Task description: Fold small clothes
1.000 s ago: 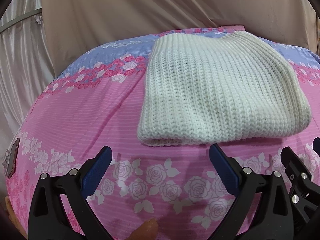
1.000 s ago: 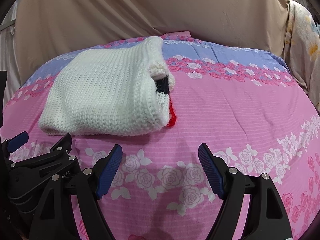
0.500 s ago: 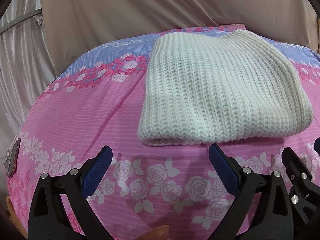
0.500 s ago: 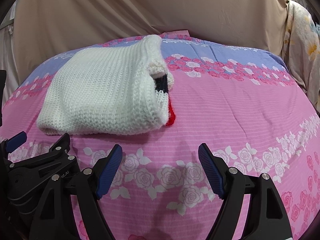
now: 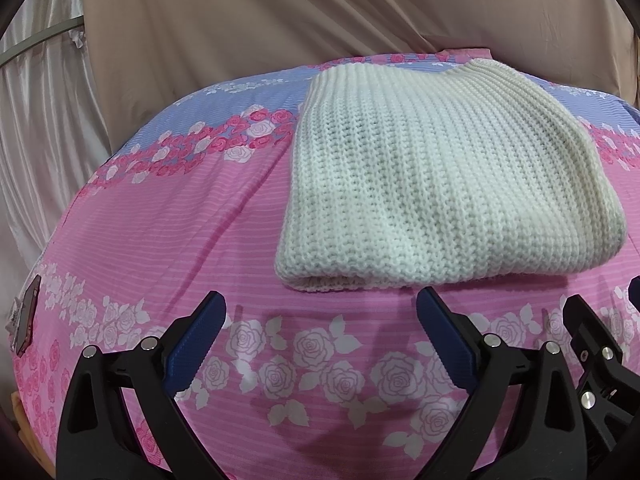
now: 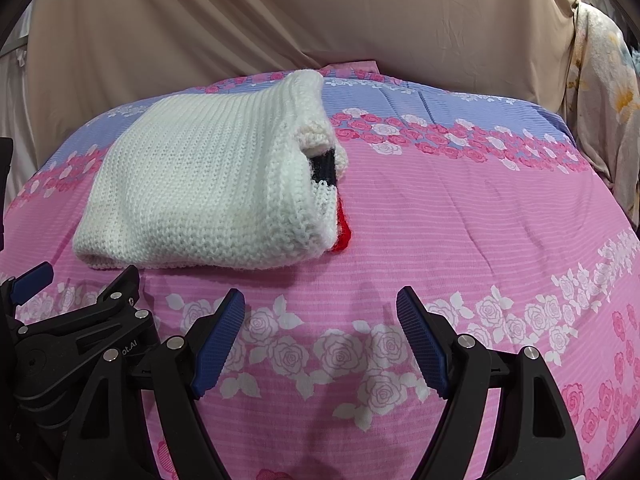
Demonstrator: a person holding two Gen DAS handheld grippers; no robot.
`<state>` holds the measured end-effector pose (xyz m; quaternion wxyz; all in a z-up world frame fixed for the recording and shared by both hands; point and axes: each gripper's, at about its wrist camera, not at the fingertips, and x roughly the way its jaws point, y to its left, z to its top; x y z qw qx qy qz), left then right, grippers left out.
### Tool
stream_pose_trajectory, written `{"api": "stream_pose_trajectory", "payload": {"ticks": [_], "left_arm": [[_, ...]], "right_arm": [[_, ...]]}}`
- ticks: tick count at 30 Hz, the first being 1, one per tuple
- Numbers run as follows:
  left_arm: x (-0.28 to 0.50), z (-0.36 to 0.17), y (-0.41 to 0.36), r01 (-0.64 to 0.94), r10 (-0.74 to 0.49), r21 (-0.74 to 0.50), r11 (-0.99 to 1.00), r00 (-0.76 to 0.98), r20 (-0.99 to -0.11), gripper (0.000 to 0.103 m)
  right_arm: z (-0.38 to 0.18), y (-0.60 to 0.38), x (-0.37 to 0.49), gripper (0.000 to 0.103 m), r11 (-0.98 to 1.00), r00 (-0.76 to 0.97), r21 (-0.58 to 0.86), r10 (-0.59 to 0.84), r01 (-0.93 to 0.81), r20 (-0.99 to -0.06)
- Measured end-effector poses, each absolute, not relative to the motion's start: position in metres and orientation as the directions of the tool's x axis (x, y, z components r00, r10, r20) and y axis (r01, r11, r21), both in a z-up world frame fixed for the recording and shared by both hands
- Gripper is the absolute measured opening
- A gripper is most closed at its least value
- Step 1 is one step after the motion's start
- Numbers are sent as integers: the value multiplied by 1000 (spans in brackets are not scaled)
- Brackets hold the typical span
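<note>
Left gripper (image 5: 320, 334): one, nearest the lens, jaws spread wide with nothing between them, hovering over the rose border of the bedsheet.
Right gripper (image 6: 320, 334): one, likewise spread wide and empty, over the same border; its black frame also shows at the right edge of the left wrist view.
Bedsheet (image 5: 168, 240): one, pink with white and pink rose bands, turning lavender-blue at the far end.
Knit sweater (image 5: 440, 184): one, cream-white, folded into a thick rectangle, lying flat on the bedsheet just beyond both grippers, apart from them.
Sweater layers (image 6: 326, 184): at its right open edge, black and red knit bits peek out between the white folds.
Backdrop cloth (image 6: 280, 20): one beige drape, farthest back.
</note>
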<state>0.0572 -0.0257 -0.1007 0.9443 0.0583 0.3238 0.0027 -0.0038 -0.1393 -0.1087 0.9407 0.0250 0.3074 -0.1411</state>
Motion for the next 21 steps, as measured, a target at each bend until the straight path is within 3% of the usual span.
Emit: {"api": "stream_pose_trajectory", "payload": {"ticks": [21], "left_arm": [[54,-99,-26,30,46,115,993,796,-603,91]], "right_arm": [[-108,-140,-5,76,959,773,-40,-249,279,-584]]}}
